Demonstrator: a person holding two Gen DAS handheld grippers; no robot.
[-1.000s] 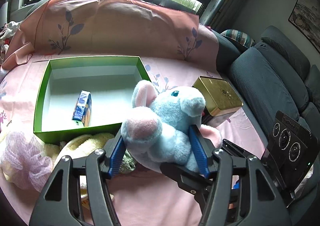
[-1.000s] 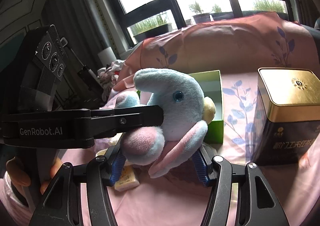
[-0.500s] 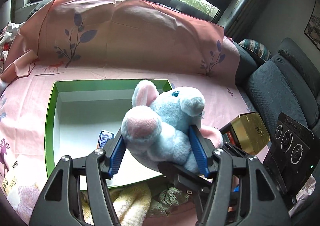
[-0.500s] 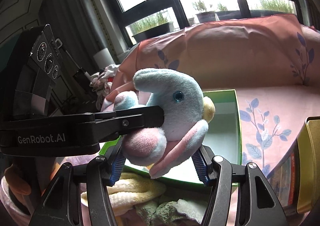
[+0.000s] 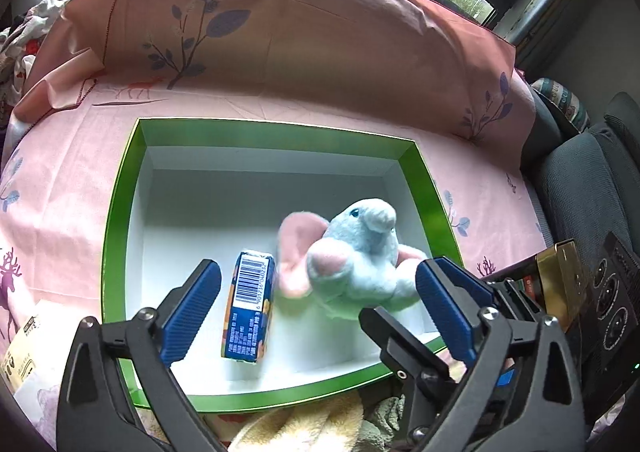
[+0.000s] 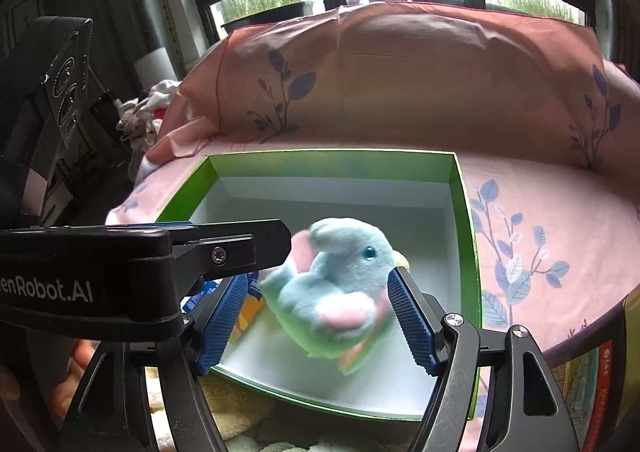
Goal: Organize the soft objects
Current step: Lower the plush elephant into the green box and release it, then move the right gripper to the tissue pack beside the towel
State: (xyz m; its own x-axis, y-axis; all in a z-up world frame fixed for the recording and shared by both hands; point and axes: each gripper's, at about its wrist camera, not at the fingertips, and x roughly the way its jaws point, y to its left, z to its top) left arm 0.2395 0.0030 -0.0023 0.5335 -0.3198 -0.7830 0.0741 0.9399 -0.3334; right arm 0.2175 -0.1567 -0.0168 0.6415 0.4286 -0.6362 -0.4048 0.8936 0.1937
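Plush blue elephant with pink ears point(image 5: 360, 252) sits inside the green-rimmed, white-lined cardboard box point(image 5: 120, 211) on the pink leaf-print sheet point(image 5: 72, 179), right beside a small blue carton with a barcode point(image 5: 250, 308). From the left wrist, the left gripper point(image 5: 316, 308) is spreading, its blue pads point(image 5: 192, 308) wide and clear of the toy, which looks slightly blurred. A yellow fluffy towel point(image 5: 304, 428) lies just below the box's near wall.

Over to the right wrist: the right gripper point(image 6: 320, 320) is opening too, the elephant point(image 6: 336, 280) between its blue pads point(image 6: 412, 324), close to the right-hand pad; whether it touches is unclear. The left tool's black finger crosses in from the left. A gold-lidded tin point(image 6: 600, 372) peeks in at the right edge.
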